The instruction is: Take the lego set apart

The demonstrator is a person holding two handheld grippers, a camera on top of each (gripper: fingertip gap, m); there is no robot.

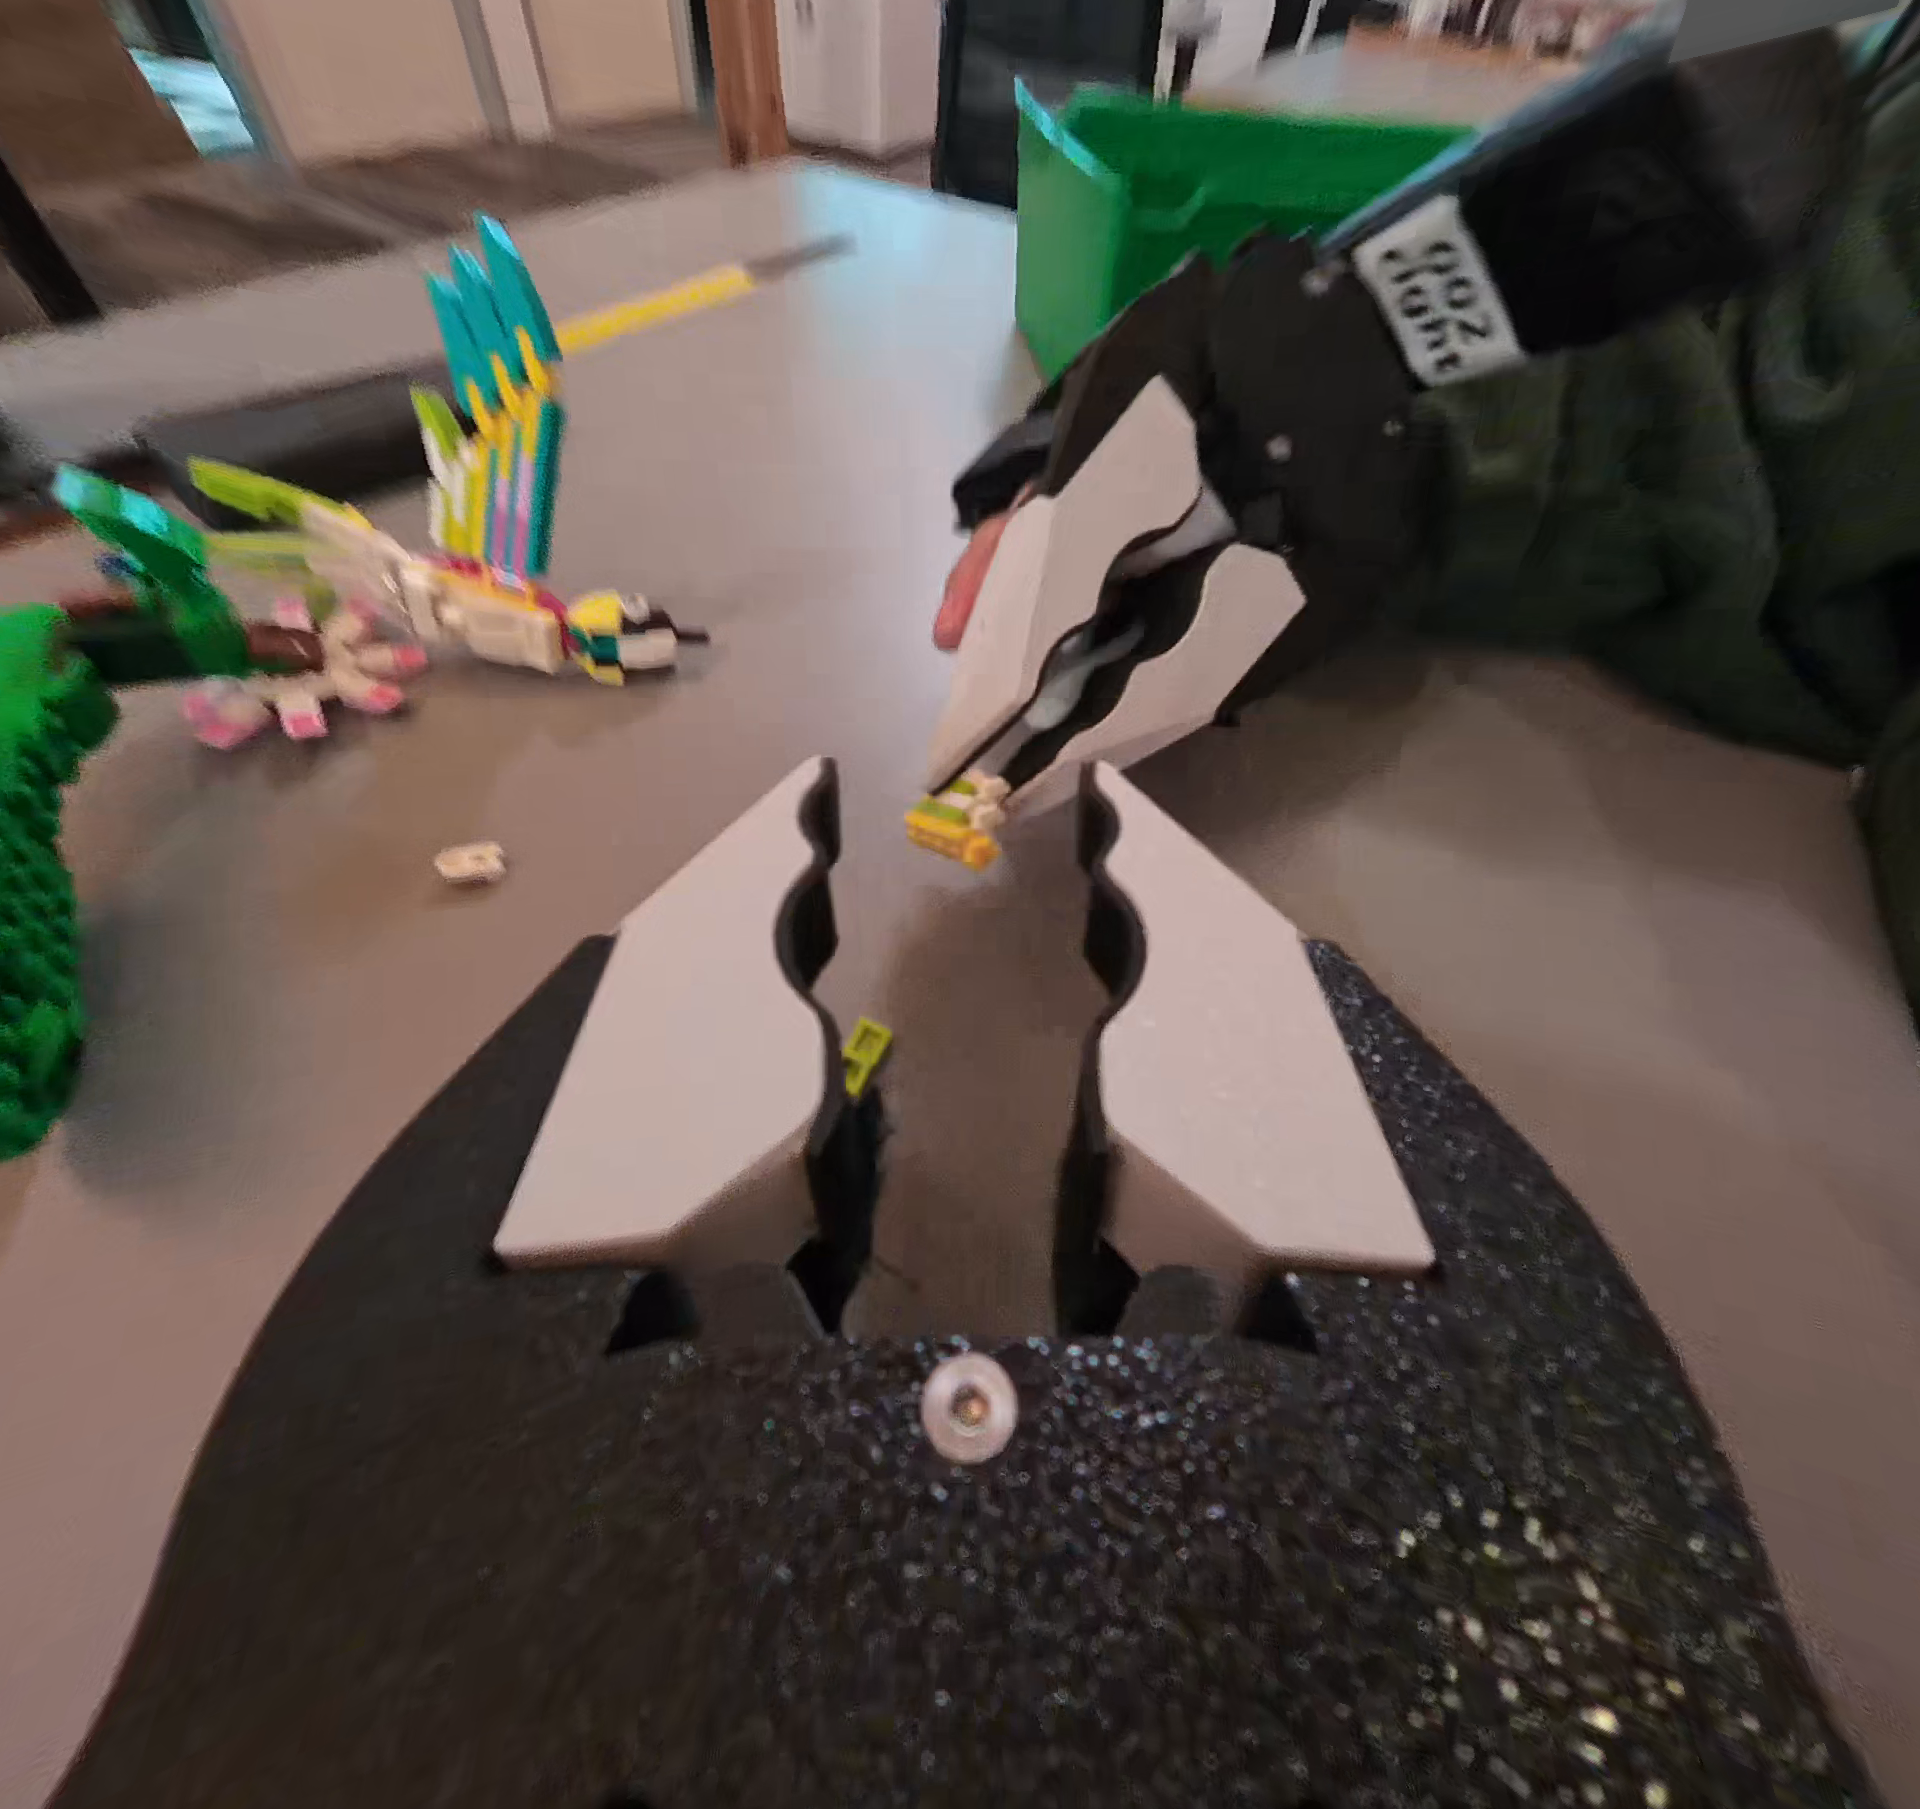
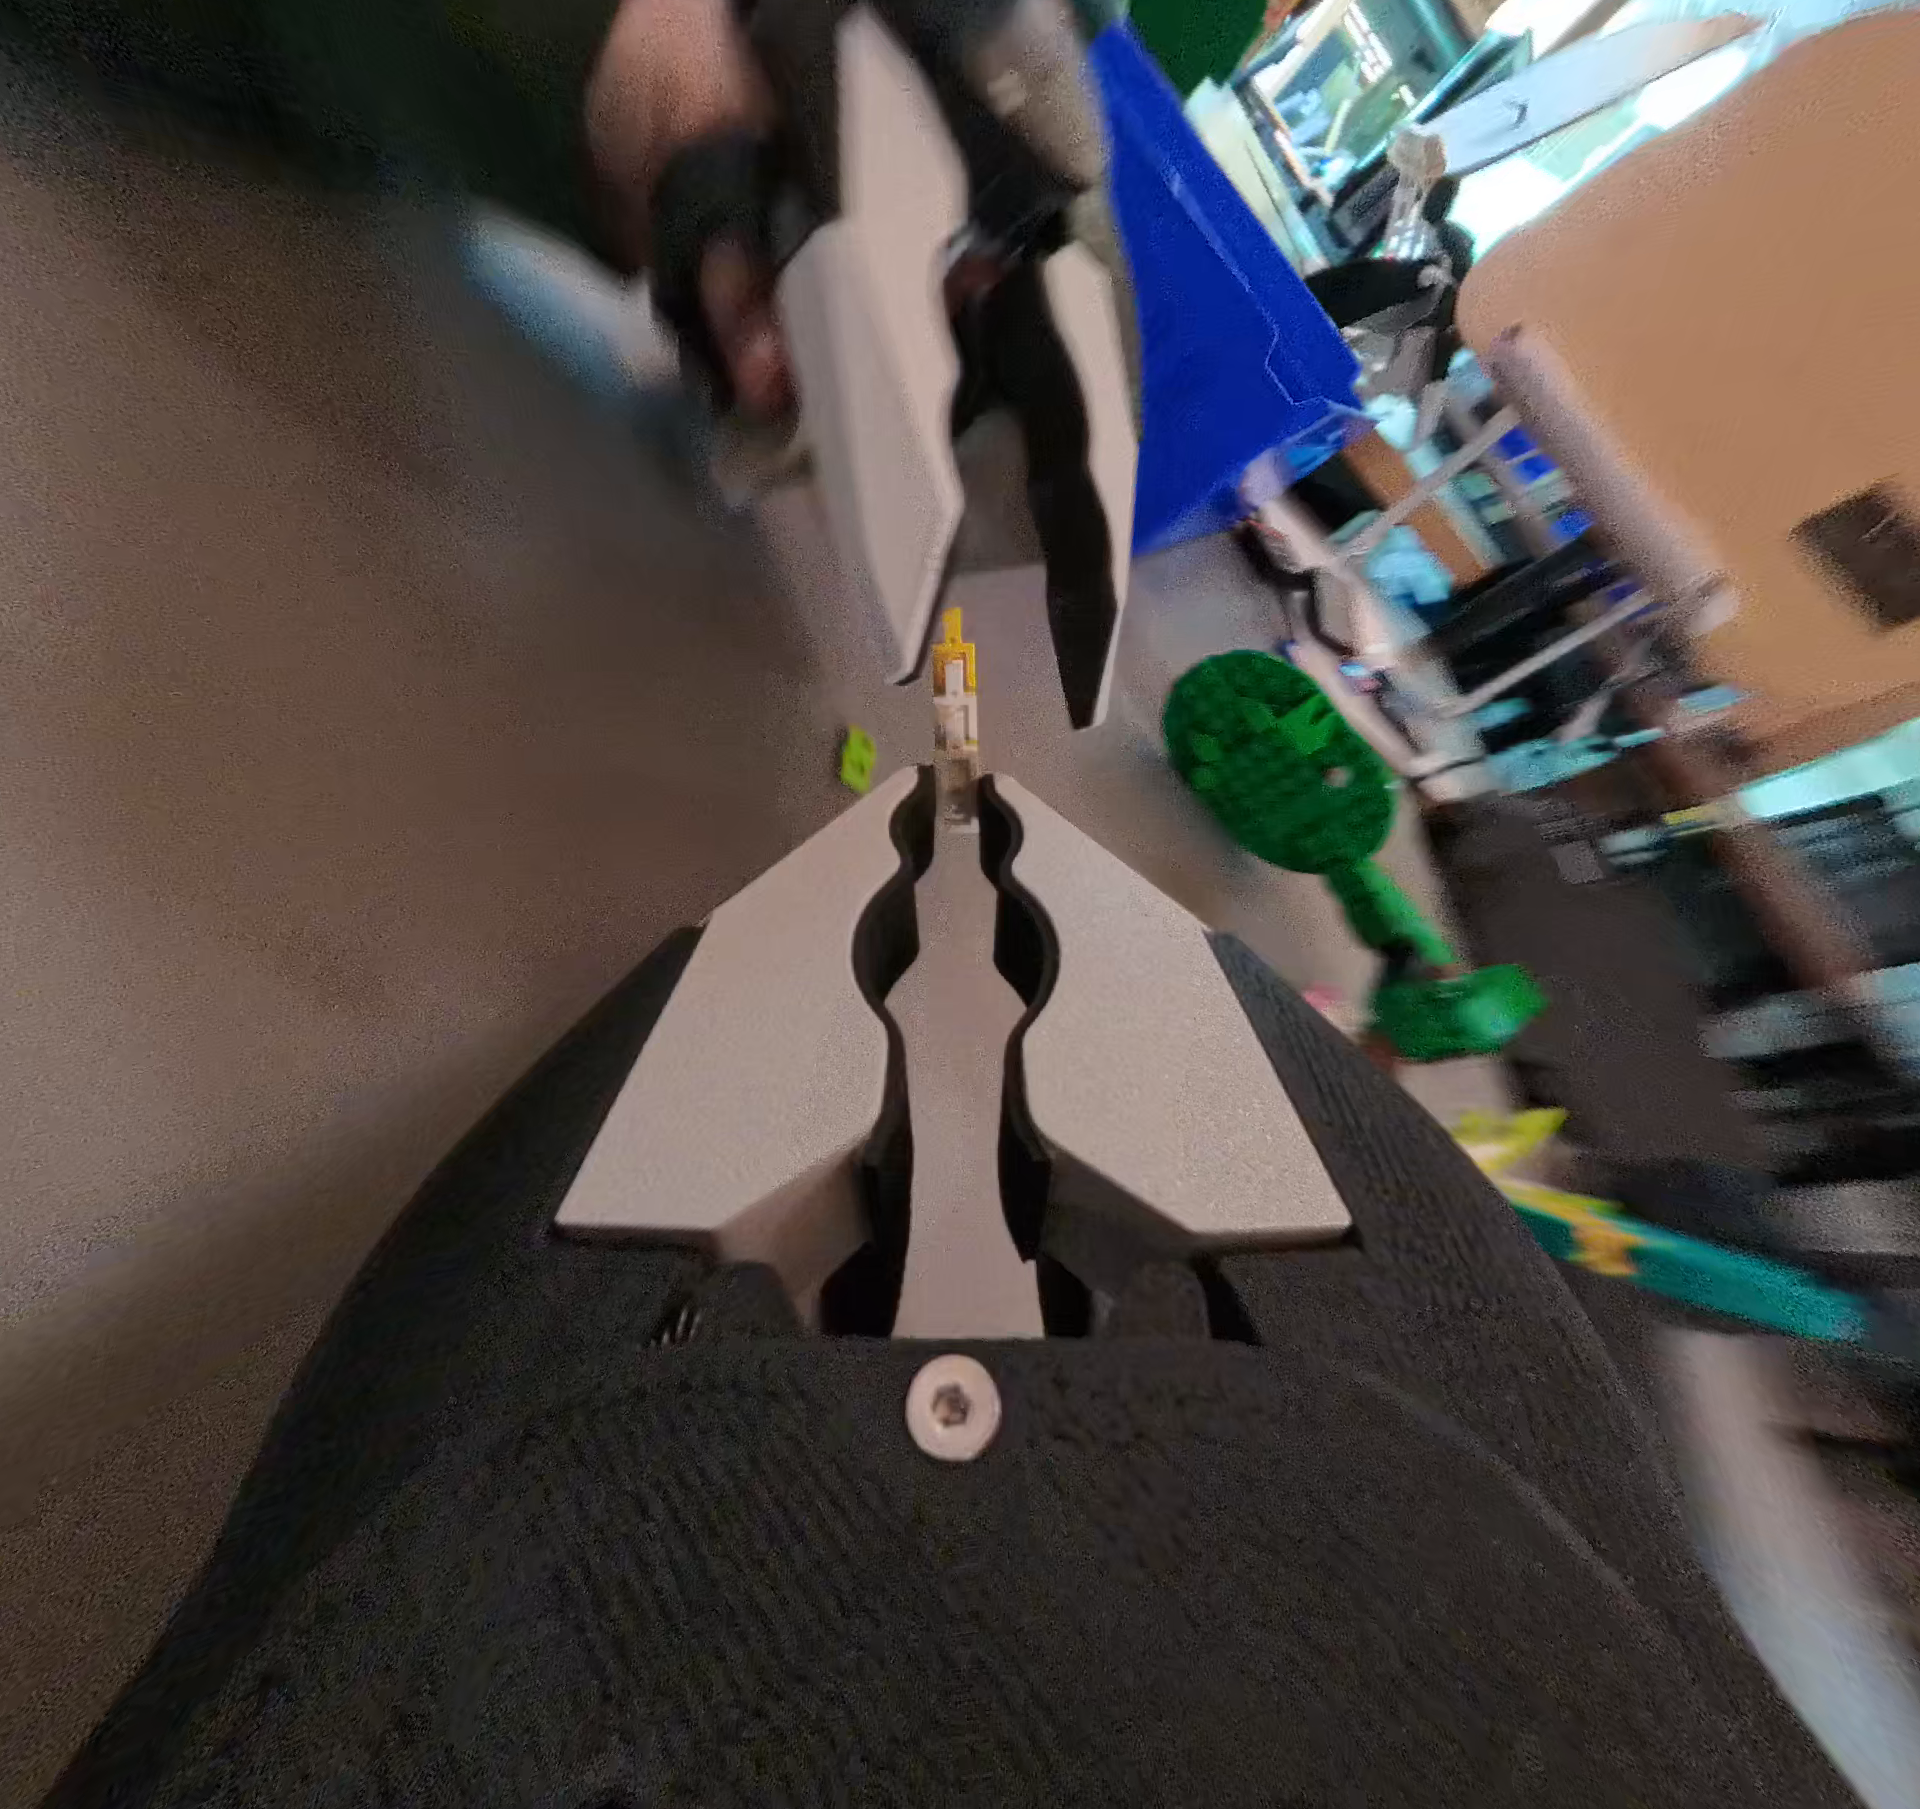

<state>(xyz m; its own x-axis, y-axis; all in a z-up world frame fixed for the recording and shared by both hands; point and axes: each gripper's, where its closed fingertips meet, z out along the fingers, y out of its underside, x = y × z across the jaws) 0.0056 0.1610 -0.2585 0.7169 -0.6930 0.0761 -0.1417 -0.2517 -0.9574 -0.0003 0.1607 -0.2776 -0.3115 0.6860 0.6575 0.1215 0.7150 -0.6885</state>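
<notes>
My right gripper (image 2: 951,791) is nearly closed, its tips pinching a small white-and-yellow lego sub-assembly (image 2: 954,694) just above the grey-brown surface (image 1: 1455,980). My left gripper (image 1: 961,803) hangs with its fingers well apart and nothing between them, just in front of that held piece. A small lime-green lego piece (image 1: 865,1055) lies on the surface between my left fingers, though blur makes its shape hard to read. Farther left, the colourful lego bird model with teal and yellow wing feathers (image 1: 499,554) lies on the surface, a small white loose brick (image 1: 470,864) near it. A green plastic bin (image 1: 1164,211) stands behind.
</notes>
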